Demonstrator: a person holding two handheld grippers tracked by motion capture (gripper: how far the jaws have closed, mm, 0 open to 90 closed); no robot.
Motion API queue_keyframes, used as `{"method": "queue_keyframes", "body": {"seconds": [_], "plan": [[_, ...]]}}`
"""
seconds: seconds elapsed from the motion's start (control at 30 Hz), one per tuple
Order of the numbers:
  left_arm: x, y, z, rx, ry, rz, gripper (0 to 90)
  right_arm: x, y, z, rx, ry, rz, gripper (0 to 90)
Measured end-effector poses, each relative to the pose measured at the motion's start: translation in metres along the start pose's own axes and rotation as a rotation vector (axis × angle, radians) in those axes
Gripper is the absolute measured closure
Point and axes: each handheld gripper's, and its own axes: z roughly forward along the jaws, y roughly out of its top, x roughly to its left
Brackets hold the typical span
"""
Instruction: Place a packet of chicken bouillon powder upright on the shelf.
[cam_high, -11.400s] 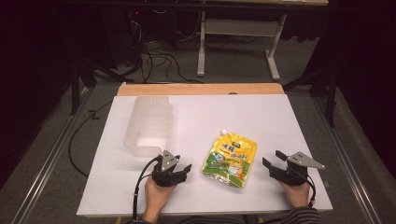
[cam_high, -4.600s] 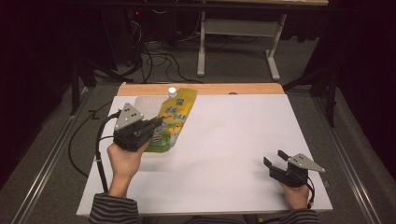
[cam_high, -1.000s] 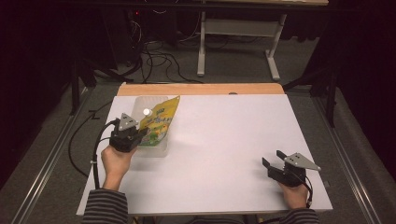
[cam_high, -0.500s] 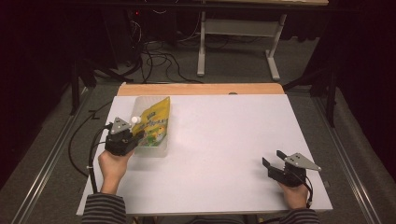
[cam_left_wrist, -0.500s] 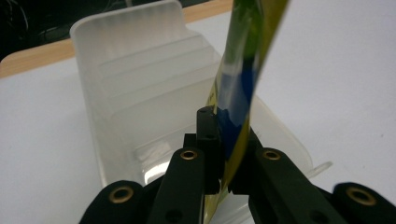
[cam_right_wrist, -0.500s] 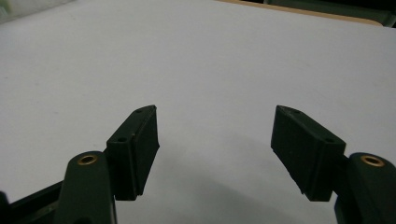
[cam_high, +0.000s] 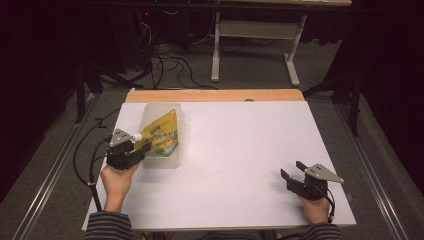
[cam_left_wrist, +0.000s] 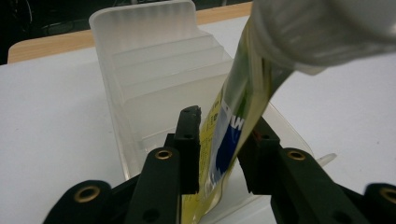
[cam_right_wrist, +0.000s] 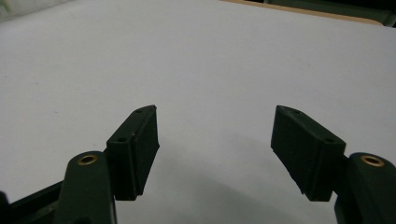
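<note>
Left gripper (cam_left_wrist: 218, 154): jaws just parted, loose around pouch (cam_high: 159, 136) in bin (cam_high: 175, 161) | right gripper (cam_right_wrist: 215, 154): apart, empty | risk: leaning pouch could topple out.

**What the views leave unclear**

In the left gripper view the yellow pouch (cam_left_wrist: 236, 109) runs out past the bottom edge, and its white cap (cam_left_wrist: 322, 32), very near the lens, is blurred and cropped by the top and right edges. The print on the pouch is too smeared to read. The clear plastic bin (cam_left_wrist: 154, 60) has its near end hidden behind the left gripper (cam_left_wrist: 218, 149). From the high view, the pouch's lower part is veiled by the bin's cloudy wall, and the table's near edge cuts off both sleeves.
</note>
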Motion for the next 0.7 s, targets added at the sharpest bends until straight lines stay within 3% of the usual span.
{"method": "queue_keyframes", "body": {"seconds": [0.23, 0.6, 0.7], "plan": [[-0.001, -0.003, -0.004, 0.006, 0.050, -0.010, 56.8, -0.001, 0.000, 0.000, -0.002, 0.001, -0.001, 32.5], [-0.003, -0.016, -0.022, -0.028, 0.092, -0.035, 48.8, -0.001, 0.000, -0.001, -0.010, 0.001, -0.004, 32.5], [-0.003, -0.021, -0.027, -0.065, 0.108, -0.058, 49.3, -0.001, 0.000, -0.001, -0.011, 0.000, -0.001, 32.5]]}}
